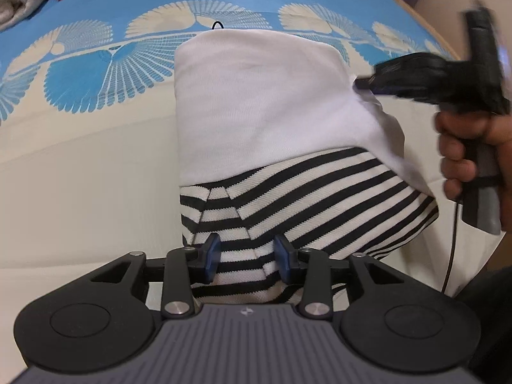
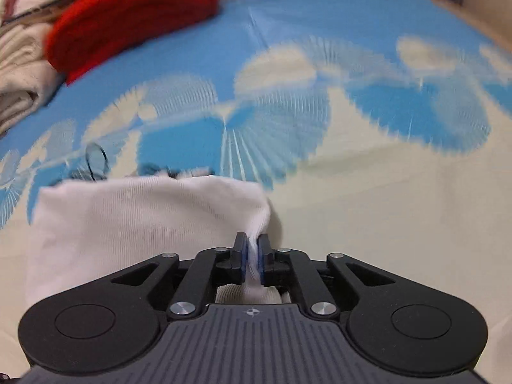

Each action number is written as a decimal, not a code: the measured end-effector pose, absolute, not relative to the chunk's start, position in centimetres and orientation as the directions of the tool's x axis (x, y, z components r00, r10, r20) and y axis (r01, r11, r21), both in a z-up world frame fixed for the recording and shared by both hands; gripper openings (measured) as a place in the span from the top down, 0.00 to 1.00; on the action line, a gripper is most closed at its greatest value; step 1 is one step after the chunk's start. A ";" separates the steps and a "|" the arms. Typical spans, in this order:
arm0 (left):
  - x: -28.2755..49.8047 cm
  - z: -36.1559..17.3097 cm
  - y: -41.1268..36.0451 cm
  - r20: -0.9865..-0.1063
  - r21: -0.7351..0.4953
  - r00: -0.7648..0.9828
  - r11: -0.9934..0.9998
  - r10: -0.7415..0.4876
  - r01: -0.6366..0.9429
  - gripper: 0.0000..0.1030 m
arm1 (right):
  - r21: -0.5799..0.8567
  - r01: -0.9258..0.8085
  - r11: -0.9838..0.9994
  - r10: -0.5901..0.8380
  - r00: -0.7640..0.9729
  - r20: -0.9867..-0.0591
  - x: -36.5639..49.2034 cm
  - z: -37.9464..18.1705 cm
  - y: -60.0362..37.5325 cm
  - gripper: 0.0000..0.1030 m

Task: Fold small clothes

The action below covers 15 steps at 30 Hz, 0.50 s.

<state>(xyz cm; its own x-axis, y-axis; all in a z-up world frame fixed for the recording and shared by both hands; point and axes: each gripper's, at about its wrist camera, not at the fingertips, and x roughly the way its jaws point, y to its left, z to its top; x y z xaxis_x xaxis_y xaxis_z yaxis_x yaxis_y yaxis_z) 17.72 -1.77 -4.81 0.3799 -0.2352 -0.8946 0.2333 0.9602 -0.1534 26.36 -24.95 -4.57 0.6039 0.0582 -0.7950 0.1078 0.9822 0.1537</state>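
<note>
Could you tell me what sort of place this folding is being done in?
Most likely a bedroom at home: the garment lies on a blue and cream patterned bedsheet, with a red folded cloth and cream blankets piled at its far edge.

No readable text, labels, brands or numbers anywhere in view

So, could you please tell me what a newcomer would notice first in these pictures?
Probably the black-and-white striped garment in the middle of the blue patterned bedsheet, its white part folded over. The right gripper pinches that white fabric's edge, while the open left gripper hovers over the stripes. A red cloth sits far left.
</note>
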 end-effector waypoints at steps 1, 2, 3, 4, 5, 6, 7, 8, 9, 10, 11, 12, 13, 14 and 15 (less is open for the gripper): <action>17.7 -4.6 -1.4 -0.890 -0.167 0.384 0.960 -0.246 0.226 0.56 | 0.165 0.101 0.981 0.063 0.641 -0.765 25.8 -3.3 -25.2 0.82; 17.7 -4.2 -1.1 -0.883 -0.181 0.394 0.959 -0.257 0.220 0.55 | 0.187 0.091 0.978 0.076 0.681 -0.729 25.0 -2.2 -25.5 0.71; 17.8 -3.8 -0.8 -0.872 -0.193 0.411 0.958 -0.267 0.213 0.53 | 0.208 0.075 0.975 0.092 0.718 -0.690 24.1 -1.1 -25.8 0.64; 17.8 -3.3 -0.5 -0.860 -0.202 0.431 0.958 -0.273 0.203 0.52 | 0.222 0.051 0.974 0.112 0.743 -0.660 23.3 -0.2 -26.0 0.63; 17.9 -2.9 -0.3 -0.850 -0.210 0.448 0.958 -0.277 0.193 0.52 | 0.236 0.010 0.972 0.149 0.748 -0.646 22.5 0.4 -26.2 0.62; 18.1 -2.4 -0.1 -0.835 -0.226 0.470 0.957 -0.287 0.182 0.52 | 0.249 -0.038 0.968 0.195 0.739 -0.645 21.9 0.8 -26.3 0.62; 18.3 -2.1 0.1 -0.820 -0.245 0.487 0.954 -0.299 0.173 0.52 | 0.263 -0.105 0.959 0.258 0.711 -0.654 21.2 0.9 -26.2 0.62; 18.6 -1.7 0.2 -0.805 -0.268 0.504 0.950 -0.313 0.163 0.52 | 0.275 -0.177 0.945 0.321 0.660 -0.679 20.7 0.6 -26.0 0.64; 18.8 -1.5 0.1 -0.798 -0.281 0.511 0.947 -0.321 0.155 0.52 | 0.272 -0.231 0.934 0.356 0.596 -0.719 20.4 -0.1 -25.7 0.64; 19.1 -1.4 0.0 -0.794 -0.291 0.514 0.945 -0.326 0.151 0.52 | 0.251 -0.260 0.932 0.355 0.531 -0.769 20.3 -1.0 -25.4 0.64; 19.5 -1.6 -0.2 -0.798 -0.290 0.508 0.945 -0.324 0.148 0.52 | 0.218 -0.280 0.935 0.329 0.450 -0.830 20.3 -2.4 -25.1 0.64; 19.9 -2.2 -0.8 -0.820 -0.265 0.487 0.953 -0.302 0.145 0.52 | 0.187 -0.301 0.935 0.295 0.372 -0.880 20.1 -4.0 -24.9 0.64; 20.1 -2.9 -1.3 -0.846 -0.225 0.461 0.963 -0.267 0.145 0.52 | 0.150 -0.319 0.936 0.257 0.325 -0.910 19.7 -5.1 -24.7 0.64; 20.2 -3.7 -1.8 -0.875 -0.174 0.432 0.974 -0.221 0.145 0.52 | 0.127 -0.332 0.935 0.240 0.324 -0.915 19.5 -5.5 -24.7 0.60; 20.2 -4.3 -2.2 -0.893 -0.122 0.416 0.981 -0.174 0.150 0.52 | 0.124 -0.334 0.934 0.240 0.332 -0.912 19.4 -5.3 -24.8 0.59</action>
<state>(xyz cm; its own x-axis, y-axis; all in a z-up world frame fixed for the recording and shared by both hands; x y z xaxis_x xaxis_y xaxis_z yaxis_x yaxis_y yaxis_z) 20.19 -2.25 -4.27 0.4156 -0.1739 -0.8928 0.1495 0.9813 -0.1216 19.44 -24.84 -5.35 0.3324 0.2400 -0.9121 -0.3338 0.9344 0.1242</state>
